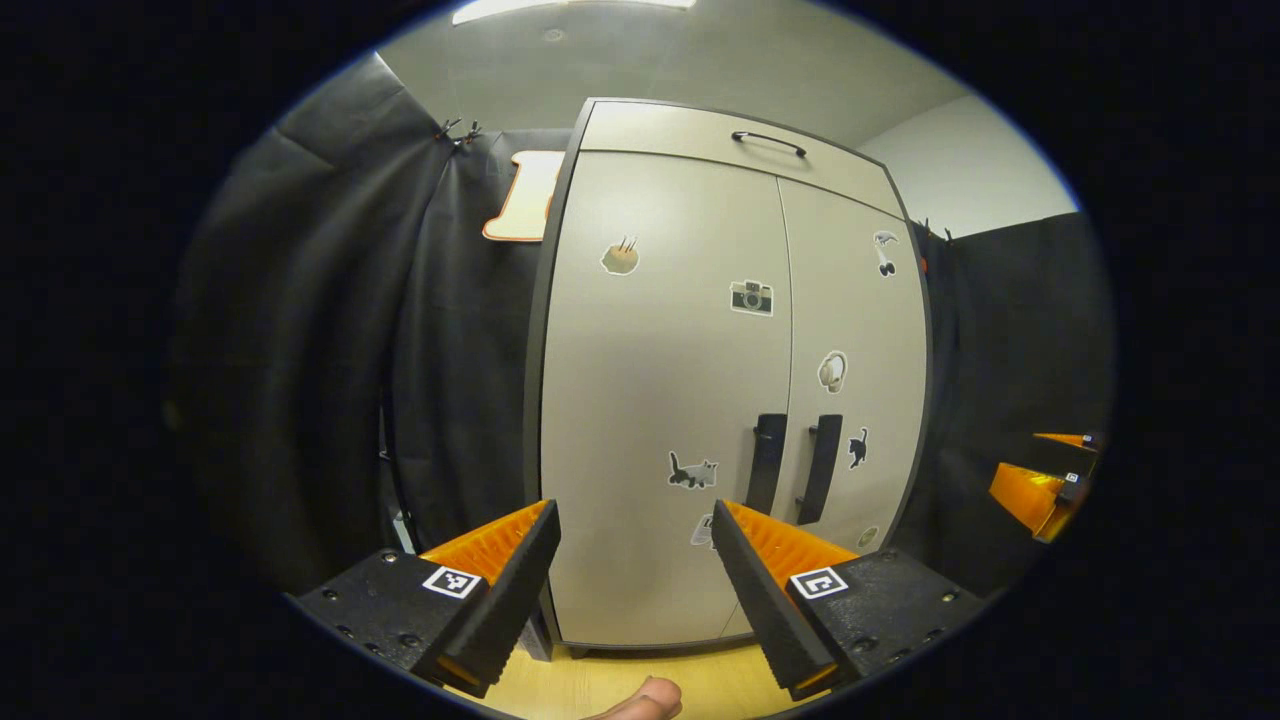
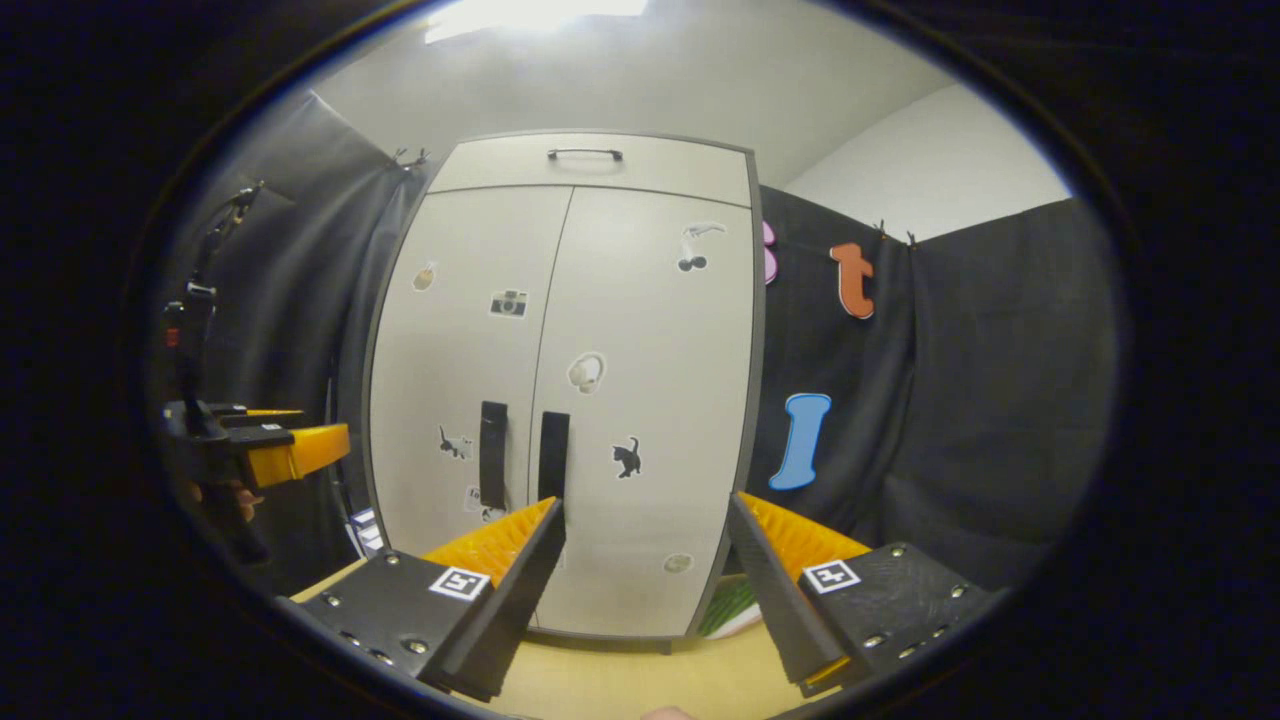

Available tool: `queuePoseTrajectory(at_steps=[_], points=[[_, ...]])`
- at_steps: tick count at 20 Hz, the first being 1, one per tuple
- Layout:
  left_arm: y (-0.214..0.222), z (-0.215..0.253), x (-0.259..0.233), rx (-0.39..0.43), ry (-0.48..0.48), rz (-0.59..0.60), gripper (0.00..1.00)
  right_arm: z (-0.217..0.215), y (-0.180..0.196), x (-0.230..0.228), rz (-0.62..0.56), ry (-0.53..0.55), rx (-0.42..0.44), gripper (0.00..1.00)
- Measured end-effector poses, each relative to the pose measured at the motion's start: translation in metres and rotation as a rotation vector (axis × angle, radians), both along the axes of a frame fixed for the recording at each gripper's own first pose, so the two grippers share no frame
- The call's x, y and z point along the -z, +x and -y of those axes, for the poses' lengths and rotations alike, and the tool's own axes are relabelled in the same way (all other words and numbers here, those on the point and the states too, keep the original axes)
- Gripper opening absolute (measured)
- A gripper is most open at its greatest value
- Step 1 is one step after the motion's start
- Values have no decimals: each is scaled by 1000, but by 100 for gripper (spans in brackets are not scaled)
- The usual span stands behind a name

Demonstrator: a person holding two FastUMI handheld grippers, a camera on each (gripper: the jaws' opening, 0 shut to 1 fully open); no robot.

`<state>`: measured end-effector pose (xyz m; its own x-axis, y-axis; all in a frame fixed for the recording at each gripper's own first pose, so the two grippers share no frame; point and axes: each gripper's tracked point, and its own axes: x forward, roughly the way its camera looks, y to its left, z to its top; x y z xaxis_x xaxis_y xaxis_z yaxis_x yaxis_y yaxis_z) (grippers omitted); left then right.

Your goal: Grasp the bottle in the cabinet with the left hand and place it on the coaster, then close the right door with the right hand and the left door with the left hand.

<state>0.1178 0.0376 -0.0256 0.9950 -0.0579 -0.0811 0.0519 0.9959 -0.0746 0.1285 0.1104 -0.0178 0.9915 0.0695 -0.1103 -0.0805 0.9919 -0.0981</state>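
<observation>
A pale grey cabinet with stickers stands on a wooden tabletop, both doors shut, so the bottle inside is hidden. Two black vertical handles sit side by side at the doors' meeting edge. My left gripper is open in front of the left door, nothing between its orange-backed fingers. In the right gripper view the same cabinet faces me with its handles low in the middle, and my right gripper is open and empty before the right door. The left gripper shows at the far left there.
The right gripper appears at the right edge of the left gripper view. A drawer with a black handle tops the cabinet. Something green and white lies on the table by the cabinet's right foot. Black cloth walls close in on both sides.
</observation>
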Motion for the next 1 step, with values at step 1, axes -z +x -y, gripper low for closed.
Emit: queuePoseTrajectory(at_steps=[1], points=[[0, -1, -1, 0, 0, -1, 96, -3, 2, 1, -4, -4, -7, 98]])
